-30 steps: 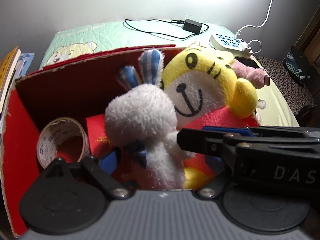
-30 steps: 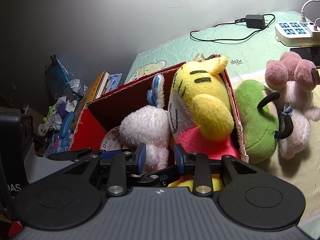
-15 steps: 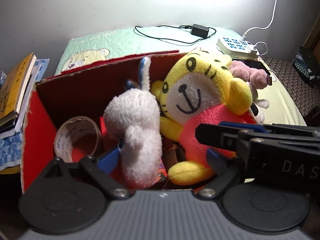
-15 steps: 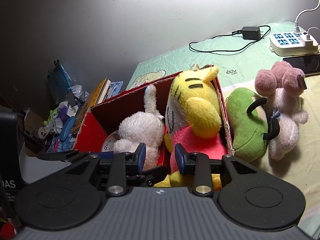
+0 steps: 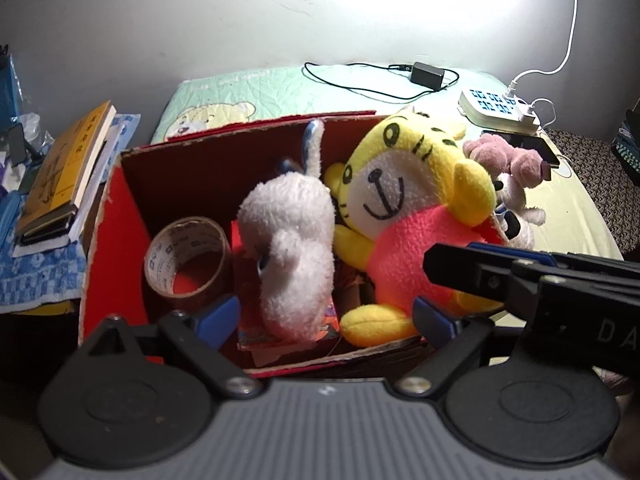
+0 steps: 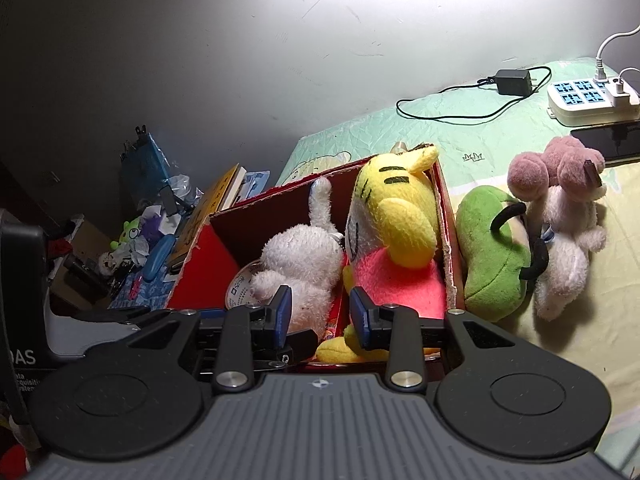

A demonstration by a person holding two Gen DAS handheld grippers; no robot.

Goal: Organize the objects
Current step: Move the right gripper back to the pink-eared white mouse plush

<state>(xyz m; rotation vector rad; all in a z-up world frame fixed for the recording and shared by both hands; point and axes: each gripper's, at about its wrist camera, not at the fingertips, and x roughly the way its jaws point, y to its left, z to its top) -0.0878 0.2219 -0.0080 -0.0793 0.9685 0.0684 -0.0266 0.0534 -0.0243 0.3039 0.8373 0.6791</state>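
The left gripper (image 5: 326, 316), jaws just spread wider and empty, has the white plush (image 5: 292, 240) at twelve o'clock in the red box (image 5: 116, 208) on the bed (image 5: 280, 88); the right gripper (image 6: 319, 316) is part-spread, empty.

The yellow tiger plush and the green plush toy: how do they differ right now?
The yellow tiger plush sits inside the red box, upright against its side wall; the green plush toy lies outside on the bed, against that wall. The tiger wears pink-red; the green toy has black curved parts. Both are soft toys, and neither is gripped.

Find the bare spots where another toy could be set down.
Free: the bed between the cable and the box. Crowded: the box's right half, holding the tiger and white toy.
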